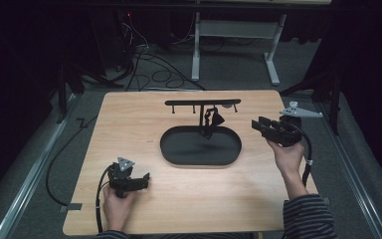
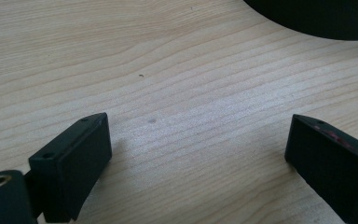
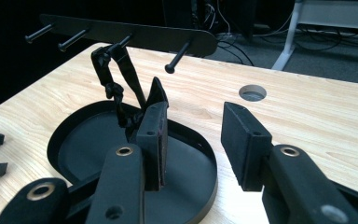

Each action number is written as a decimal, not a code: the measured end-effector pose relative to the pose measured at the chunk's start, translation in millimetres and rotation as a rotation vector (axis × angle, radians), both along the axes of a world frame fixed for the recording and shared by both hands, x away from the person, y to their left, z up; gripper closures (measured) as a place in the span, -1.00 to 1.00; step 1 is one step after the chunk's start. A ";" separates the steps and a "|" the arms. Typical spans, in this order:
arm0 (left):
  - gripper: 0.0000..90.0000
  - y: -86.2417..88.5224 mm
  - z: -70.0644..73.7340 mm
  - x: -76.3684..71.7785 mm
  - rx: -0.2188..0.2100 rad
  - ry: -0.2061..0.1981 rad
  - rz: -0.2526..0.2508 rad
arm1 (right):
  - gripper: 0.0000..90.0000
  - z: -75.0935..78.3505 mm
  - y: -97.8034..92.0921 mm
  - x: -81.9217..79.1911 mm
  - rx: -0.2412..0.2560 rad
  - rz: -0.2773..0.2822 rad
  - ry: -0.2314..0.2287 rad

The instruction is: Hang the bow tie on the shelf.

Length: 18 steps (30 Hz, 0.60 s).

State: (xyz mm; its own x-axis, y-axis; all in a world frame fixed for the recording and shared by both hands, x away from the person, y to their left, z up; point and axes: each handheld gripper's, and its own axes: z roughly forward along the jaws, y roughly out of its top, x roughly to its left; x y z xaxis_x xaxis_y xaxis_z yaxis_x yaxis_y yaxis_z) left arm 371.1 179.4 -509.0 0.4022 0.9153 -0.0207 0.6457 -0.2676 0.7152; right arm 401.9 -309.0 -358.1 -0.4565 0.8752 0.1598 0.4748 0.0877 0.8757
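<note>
High view puts the black strap (image 1: 210,121) hanging from the rack's (image 1: 202,103) peg at centre frame above the oval tray (image 1: 200,146), so I'd bring my empty, open right gripper (image 1: 263,124) in level, left gripper (image 1: 140,180) parked open lower left.

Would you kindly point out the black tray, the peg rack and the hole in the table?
Tray (image 1: 175,149), high view, bare floor at its left end.
Peg rack (image 3: 144,36), right gripper view, middle of its crossbar.
Hole (image 3: 252,93), right gripper view, its centre.
</note>
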 end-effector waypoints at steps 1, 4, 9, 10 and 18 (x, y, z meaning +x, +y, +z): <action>-0.83 0.0 0.0 0.0 0.000 0.000 0.000 | 0.39 -0.8 -0.9 -0.7 0.002 -0.002 -0.001; -0.83 0.0 0.0 0.0 0.000 0.000 0.000 | 0.39 -3.9 -4.5 -4.1 0.008 -0.007 0.002; -0.83 0.0 0.0 0.0 0.000 0.000 0.000 | 0.39 -8.5 -9.1 -10.0 0.014 -0.014 0.008; -0.83 0.0 0.0 0.0 0.000 0.000 0.000 | 0.39 -9.5 -10.0 -11.1 0.013 -0.015 0.007; -0.84 0.0 0.0 0.0 0.000 0.000 0.000 | 0.39 -18.6 -15.3 -19.4 0.014 -0.023 0.018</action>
